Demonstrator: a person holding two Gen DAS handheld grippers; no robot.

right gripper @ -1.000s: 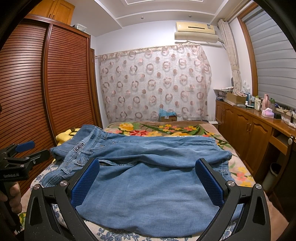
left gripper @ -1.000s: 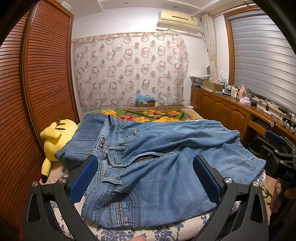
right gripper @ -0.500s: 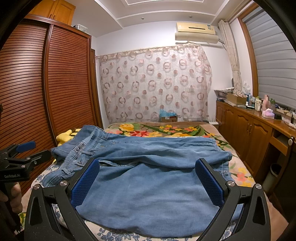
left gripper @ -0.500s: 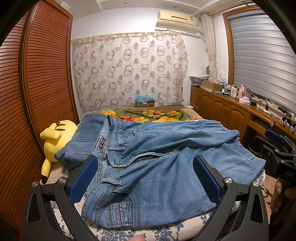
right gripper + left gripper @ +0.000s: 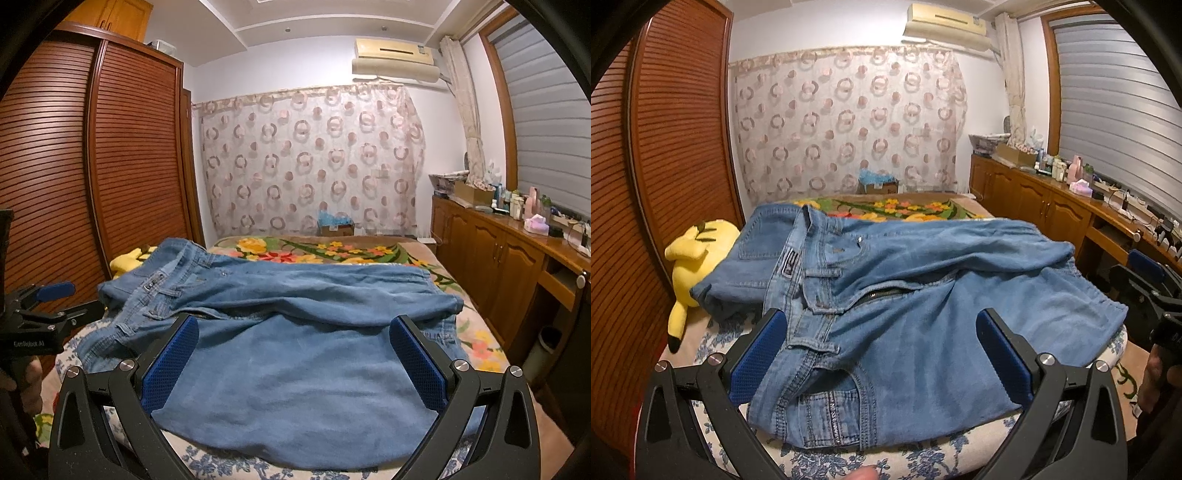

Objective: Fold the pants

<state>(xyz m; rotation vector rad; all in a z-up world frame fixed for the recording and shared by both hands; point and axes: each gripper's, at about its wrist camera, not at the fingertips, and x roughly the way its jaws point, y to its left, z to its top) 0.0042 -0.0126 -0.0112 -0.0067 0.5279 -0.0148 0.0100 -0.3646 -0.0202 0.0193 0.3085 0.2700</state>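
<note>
A pair of light blue jeans point(image 5: 908, 295) lies loosely bunched across the near end of the bed, waistband and open zipper to the left, legs running right. My left gripper point(image 5: 881, 354) hovers open above the waistband, nothing between its blue pads. The right wrist view shows the same jeans point(image 5: 295, 343) from the leg side. My right gripper point(image 5: 295, 362) stands open over the leg fabric, holding nothing. Each gripper shows at the edge of the other's view, held by a hand: the right gripper point(image 5: 1145, 295), the left gripper point(image 5: 40, 314).
The bed point(image 5: 923, 458) has a blue-flowered sheet and a bright floral blanket point(image 5: 332, 253) farther back. A yellow plush toy point(image 5: 694, 258) lies at the left edge against the slatted wardrobe point(image 5: 92, 177). A wooden cabinet point(image 5: 517, 266) with clutter lines the right wall.
Both grippers stay open; the views have shifted only slightly, and the jeans lie as before.
</note>
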